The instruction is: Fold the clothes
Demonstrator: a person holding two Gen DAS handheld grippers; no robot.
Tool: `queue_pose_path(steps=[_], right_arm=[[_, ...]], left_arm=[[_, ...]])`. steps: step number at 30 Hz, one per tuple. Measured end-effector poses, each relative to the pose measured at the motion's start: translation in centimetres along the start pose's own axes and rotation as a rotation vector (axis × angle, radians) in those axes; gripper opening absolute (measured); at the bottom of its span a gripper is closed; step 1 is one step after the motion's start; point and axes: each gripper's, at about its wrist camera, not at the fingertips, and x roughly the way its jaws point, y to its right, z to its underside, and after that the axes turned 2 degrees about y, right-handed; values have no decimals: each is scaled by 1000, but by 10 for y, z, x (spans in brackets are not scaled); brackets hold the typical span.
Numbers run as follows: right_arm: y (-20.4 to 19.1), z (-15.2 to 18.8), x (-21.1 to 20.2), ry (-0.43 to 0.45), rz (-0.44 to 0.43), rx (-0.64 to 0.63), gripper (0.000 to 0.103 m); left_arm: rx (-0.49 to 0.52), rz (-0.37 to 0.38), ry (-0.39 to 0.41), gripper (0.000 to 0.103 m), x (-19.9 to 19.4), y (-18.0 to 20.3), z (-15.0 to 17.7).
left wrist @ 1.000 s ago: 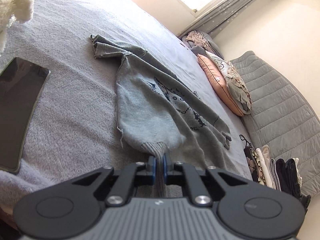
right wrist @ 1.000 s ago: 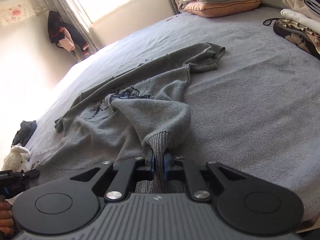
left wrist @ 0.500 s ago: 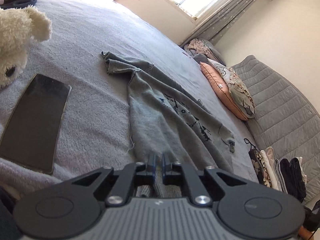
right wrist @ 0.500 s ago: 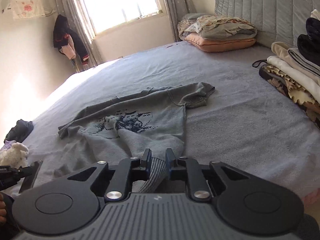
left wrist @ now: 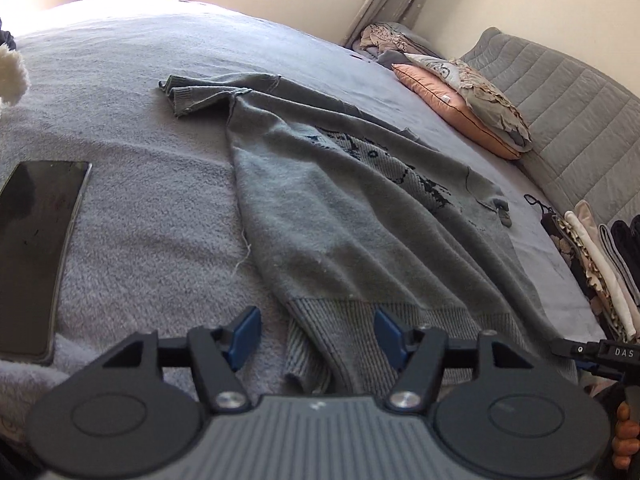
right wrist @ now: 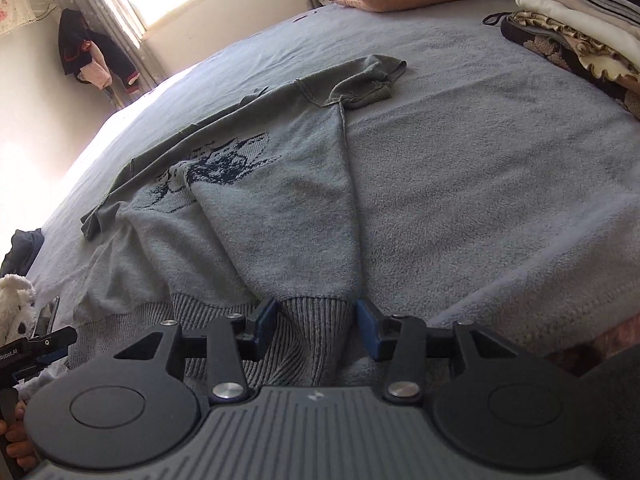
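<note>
The grey knitted sweater (left wrist: 352,216) lies spread front-up on the bed (left wrist: 132,216), ribbed hem nearest, so each hand-held gripper, left (left wrist: 316,334) and right (right wrist: 316,322), wide open and gripping nothing, straddles a hem corner, seemingly keeping it flat for folding.

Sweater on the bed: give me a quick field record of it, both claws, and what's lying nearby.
sweater: grey knit, dark graphic, spread on the bed, ribbed hem nearest the cameras
left claw: open, hem lying between its fingers
right claw: open, straddling the hem
phone: dark, flat on the bed, left of the sweater
folded clothes: stacked at the right edge
pillows: by the headboard
</note>
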Motion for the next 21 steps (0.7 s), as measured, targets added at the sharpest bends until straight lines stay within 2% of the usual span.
queue_pose_path(steps=[1,2,3,6,11,13,16,18,20,21], right_arm=[[-3,3,3,-10,6,-16,47],[-6,5,7,-19,11,-32,47],[-9,6,7,-16,7,-48,46],[-12,9,5,-5,-12,-74,10],[-2,1,-19,128,-58,-8,9],[-1,-4,-36,182,-89,13,9],[-2,-11,-57,238,-93,6,9],[-2,-15,-58,213,-75,-8,9],[-1,-12,-42,133,-49,-14,10],[-1,-10,-34,92,-35,-16,14]], left_arm=[[27,-6,-3,56,3,4,1],[53,-8,-5,32,4,7,2],[67,-8,-12,13,5,9,3],[60,10,-10,9,0,6,2],[-88,100,49,8,-33,-12,-9],[-101,113,89,8,-54,-12,-14],[-19,36,121,9,-71,-7,-14],[-37,37,64,13,-61,-13,-13],[-114,37,5,14,-51,-25,-11],[-154,41,-8,14,-49,-32,-11]])
